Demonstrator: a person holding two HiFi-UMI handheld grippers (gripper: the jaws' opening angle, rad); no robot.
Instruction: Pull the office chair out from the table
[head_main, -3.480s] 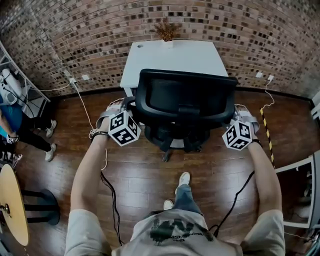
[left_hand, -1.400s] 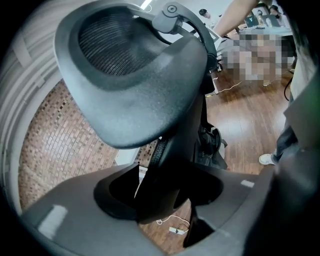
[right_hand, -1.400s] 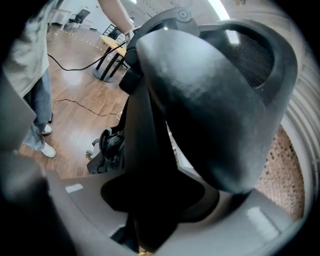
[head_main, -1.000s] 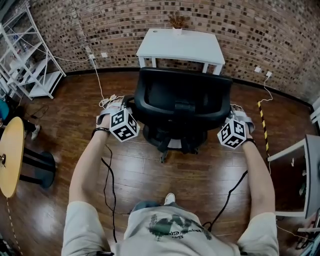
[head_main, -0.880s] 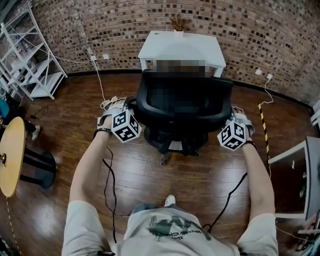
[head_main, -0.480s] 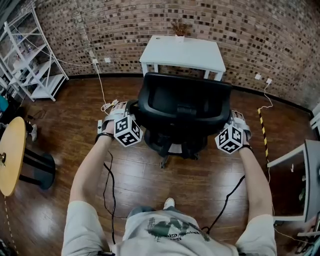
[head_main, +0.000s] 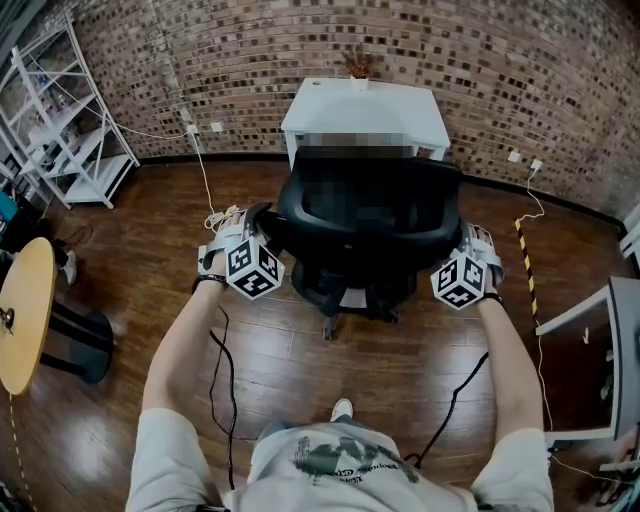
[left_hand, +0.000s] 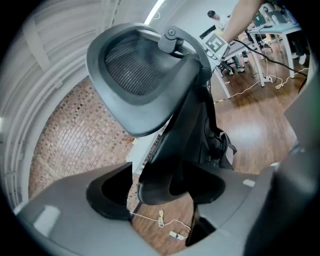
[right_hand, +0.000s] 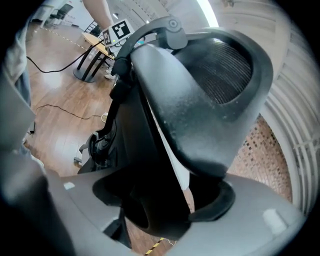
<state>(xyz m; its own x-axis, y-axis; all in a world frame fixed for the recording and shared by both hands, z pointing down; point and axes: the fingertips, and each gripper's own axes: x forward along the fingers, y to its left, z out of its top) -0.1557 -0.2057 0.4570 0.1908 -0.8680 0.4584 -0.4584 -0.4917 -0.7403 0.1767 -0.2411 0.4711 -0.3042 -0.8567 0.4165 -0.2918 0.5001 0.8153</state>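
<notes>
**Chair's out, both tools letting go**

A few seconds back the office chair (head_main: 368, 235) was tucked in, with its backrest overlapping the surface (head_main: 362, 110). Now it stands in front of the surface, just off the near edge.

The left tool (left_hand: 162, 192) and right tool (right_hand: 160, 200) sit at the backrest's two side edges, on the side away from the surface. Both sets of jaws are opening. The backrest rim is still between them, but the pads no longer look to be pressing.

My read: the pull is done and this is the release.

Materials:
- **Backrest:** matte black moulded shell, curved, with a ribbed mesh panel (left_hand: 132, 70) and a hard plastic spine.
- **Surface:** white, smooth, flat, rectangular.
- **Floor:** the floor (head_main: 300, 360) in front of the surface is glossy dark wood planks, so the castors should roll easily.
</notes>
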